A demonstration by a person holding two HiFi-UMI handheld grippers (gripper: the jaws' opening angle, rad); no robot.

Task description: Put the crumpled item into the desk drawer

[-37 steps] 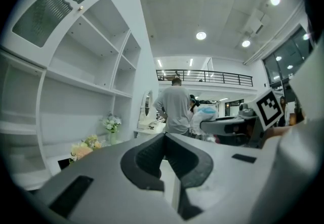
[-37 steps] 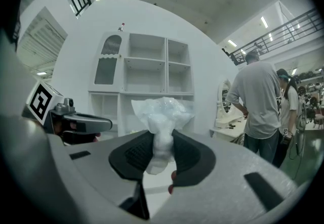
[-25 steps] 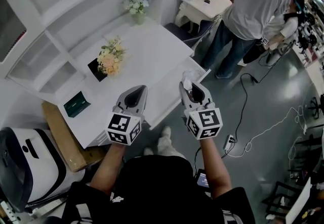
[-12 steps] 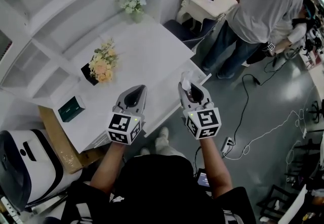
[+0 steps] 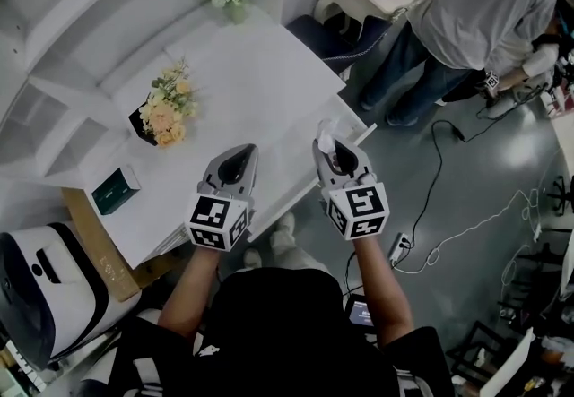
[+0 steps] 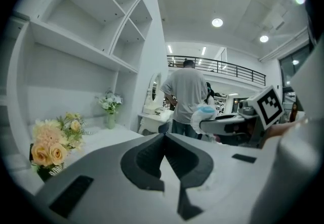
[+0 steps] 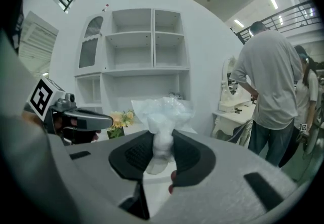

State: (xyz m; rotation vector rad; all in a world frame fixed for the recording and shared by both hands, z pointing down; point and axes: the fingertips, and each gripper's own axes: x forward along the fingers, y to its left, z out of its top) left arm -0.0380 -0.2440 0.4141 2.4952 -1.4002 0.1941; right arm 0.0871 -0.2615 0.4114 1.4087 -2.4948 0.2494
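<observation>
Head view: near the centre of the frame, the right gripper (image 5: 330, 150) has its fingers clamped on the crumpled item (image 5: 326, 134), a white wad of thin plastic that sticks up past the tips. It is held over the near edge of the white desk (image 5: 260, 73), above what looks like the pulled-out drawer (image 5: 300, 173). The right gripper view shows the same pinch, with the wad's narrow neck squeezed between the dark pads and its puffed top above them. Just to the left, the left gripper (image 5: 240, 153) has its fingers pressed together on nothing. A bunch of flowers (image 5: 163, 112) and a green box (image 5: 113, 190) sit at left, and a person in a grey shirt (image 5: 489, 1) stands at upper right.
</observation>
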